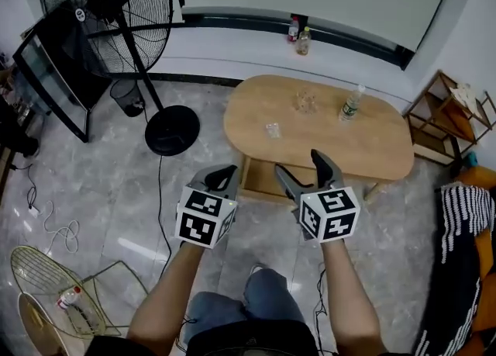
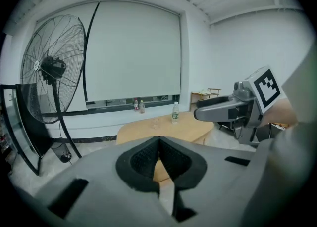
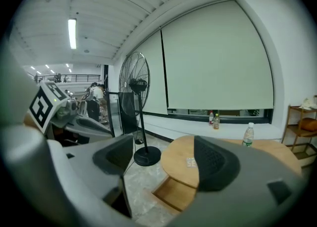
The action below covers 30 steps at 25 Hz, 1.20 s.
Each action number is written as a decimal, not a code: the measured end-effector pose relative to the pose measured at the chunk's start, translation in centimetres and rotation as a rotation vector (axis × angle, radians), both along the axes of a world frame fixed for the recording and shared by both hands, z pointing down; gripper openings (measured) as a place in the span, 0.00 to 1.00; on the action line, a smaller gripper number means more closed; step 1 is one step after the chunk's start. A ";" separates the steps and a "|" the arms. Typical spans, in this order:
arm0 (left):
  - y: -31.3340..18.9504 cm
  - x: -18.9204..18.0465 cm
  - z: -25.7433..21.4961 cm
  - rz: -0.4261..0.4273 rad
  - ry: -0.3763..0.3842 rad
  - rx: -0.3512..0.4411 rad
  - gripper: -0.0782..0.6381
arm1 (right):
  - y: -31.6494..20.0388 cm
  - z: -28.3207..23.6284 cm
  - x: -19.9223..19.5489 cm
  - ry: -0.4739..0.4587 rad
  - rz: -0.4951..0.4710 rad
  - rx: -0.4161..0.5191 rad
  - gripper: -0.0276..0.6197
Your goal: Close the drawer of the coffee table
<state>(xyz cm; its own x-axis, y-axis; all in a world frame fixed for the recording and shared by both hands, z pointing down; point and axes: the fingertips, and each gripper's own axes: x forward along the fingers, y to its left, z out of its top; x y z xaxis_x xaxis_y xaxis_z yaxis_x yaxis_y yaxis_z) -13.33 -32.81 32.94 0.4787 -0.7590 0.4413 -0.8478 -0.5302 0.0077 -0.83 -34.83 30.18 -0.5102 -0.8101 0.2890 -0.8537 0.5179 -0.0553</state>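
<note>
The shut left claw [image 1: 223,180] and the open right claw [image 1: 298,167], both empty, are held before the open drawer [image 1: 260,180] of the counter [image 1: 364,145] so it can be pushed shut.

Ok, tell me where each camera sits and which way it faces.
Head view: on the person's head, looking steeply down at the coffee table and its open drawer; both forearms, left tongs and right tongs show.
Left gripper view: on the left tongs, facing the coffee table; its shut jaws and the right tongs show.
Right gripper view: on the right tongs, facing the coffee table and pedestal fan; its open jaws and the left tongs show.
Shared: all three show coffee table and water bottle.
</note>
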 end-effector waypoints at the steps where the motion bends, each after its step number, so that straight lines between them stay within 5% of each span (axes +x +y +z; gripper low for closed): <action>1: -0.1 0.1 1.5 0.011 0.002 0.000 0.11 | -0.2 1.2 -0.1 0.008 0.003 0.006 0.62; 17: -2.9 1.8 25.4 0.136 0.064 0.078 0.11 | -2.7 21.6 0.9 0.067 0.103 0.126 0.62; 30: -1.6 3.4 33.1 0.185 0.062 0.146 0.11 | 0.3 32.8 2.2 -0.023 0.168 0.107 0.62</action>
